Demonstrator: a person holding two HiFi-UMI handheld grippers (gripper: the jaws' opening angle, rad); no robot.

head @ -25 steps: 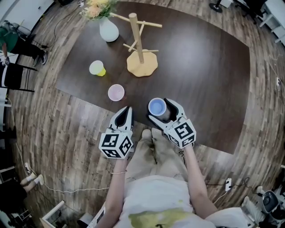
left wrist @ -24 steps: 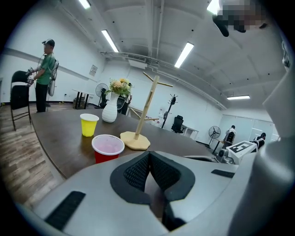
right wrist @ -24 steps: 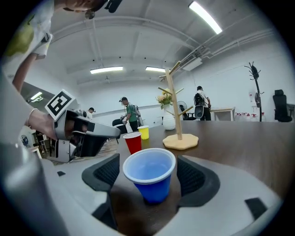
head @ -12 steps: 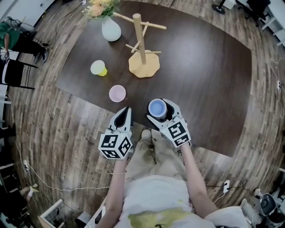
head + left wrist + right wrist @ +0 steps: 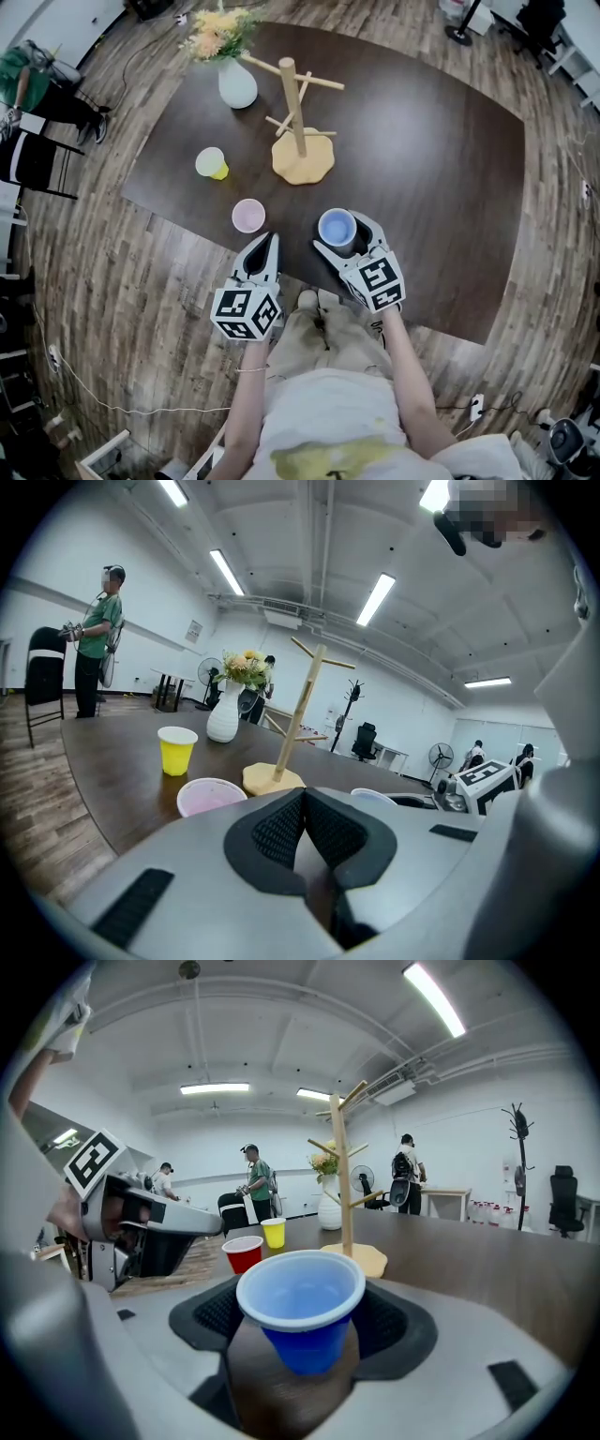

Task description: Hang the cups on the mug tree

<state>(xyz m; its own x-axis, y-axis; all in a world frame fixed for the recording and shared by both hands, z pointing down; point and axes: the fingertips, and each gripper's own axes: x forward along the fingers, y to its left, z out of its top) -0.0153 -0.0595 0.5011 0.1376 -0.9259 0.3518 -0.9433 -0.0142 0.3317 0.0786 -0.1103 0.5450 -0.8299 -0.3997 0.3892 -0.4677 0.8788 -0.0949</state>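
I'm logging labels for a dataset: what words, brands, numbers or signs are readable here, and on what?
No readable text anywhere.
Square patterns only, no letters: left marker cube, right marker cube.
Too small to read: wall sign.
No print shows: blue cup, yellow cup, pink cup.

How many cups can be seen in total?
3: the blue cup between the right tongs; the red cup near the table's front edge; the yellow cup farther back.
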